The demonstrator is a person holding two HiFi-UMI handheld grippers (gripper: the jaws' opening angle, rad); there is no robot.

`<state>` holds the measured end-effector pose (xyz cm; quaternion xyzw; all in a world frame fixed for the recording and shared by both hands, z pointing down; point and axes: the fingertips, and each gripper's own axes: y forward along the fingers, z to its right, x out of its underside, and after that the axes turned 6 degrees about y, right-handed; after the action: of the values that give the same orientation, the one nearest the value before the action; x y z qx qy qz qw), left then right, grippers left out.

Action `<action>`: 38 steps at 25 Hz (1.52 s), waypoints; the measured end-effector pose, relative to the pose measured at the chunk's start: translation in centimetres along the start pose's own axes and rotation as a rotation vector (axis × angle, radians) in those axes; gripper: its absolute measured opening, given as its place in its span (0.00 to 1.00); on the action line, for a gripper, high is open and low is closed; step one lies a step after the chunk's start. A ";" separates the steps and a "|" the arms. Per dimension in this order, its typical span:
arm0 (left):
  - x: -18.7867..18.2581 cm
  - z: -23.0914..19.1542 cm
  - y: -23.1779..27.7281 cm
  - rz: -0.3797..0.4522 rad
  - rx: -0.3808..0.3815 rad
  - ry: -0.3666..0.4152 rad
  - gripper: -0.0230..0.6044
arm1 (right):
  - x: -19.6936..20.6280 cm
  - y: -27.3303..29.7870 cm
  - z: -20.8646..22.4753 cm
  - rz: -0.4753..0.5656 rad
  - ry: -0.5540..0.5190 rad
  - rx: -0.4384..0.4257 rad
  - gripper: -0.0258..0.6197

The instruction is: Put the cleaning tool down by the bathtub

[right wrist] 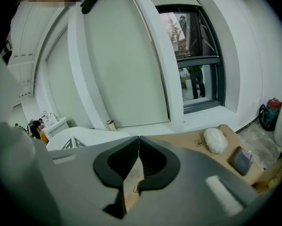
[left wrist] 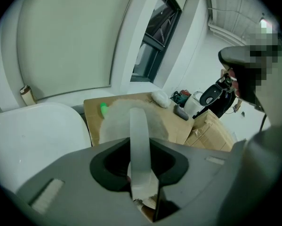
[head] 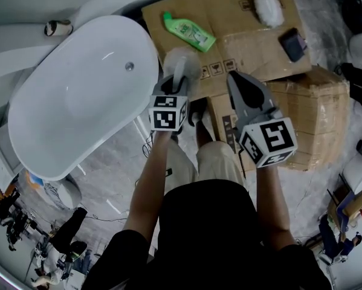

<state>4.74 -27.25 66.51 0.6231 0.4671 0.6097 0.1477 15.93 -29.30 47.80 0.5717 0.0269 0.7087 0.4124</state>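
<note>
With the bathtub [head: 78, 95] filling the 9 o'clock side of the head view, I am judging the set-down as not yet done. The cleaning tool [head: 181, 62] is hanging at 12 o'clock over the cardboard [head: 241, 17], near the tub's rim. The left gripper [head: 176, 80] is clamping its pale handle, jaws partly parted around it, so I am planning a descent beside the tub and a release. The right gripper [head: 235, 77] is sitting closed on nothing.

The bathtub [head: 78, 95] stands on the left; just right of it, flattened cardboard [head: 229, 8] carries a bottle [head: 190, 32], a fluffy pad [head: 268, 8] and a pouch [head: 292, 44].
</note>
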 end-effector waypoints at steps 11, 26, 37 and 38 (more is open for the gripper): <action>1.8 -1.1 3.1 -0.037 -0.011 -0.018 0.17 | 1.1 0.8 0.3 -0.011 0.013 0.009 0.05; 4.6 -1.5 7.5 -0.103 -0.027 -0.052 0.17 | 2.5 0.6 1.8 -0.031 0.028 0.025 0.05; 6.1 -2.4 9.4 -0.158 -0.051 -0.119 0.17 | 2.8 0.5 3.4 -0.037 0.042 0.042 0.05; 6.2 -2.5 9.5 -0.161 -0.050 -0.121 0.17 | 2.8 0.5 3.4 -0.037 0.043 0.043 0.05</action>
<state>5.26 -28.44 78.07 0.6155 0.4904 0.5686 0.2395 18.48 -29.40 51.46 0.5646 0.0615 0.7122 0.4126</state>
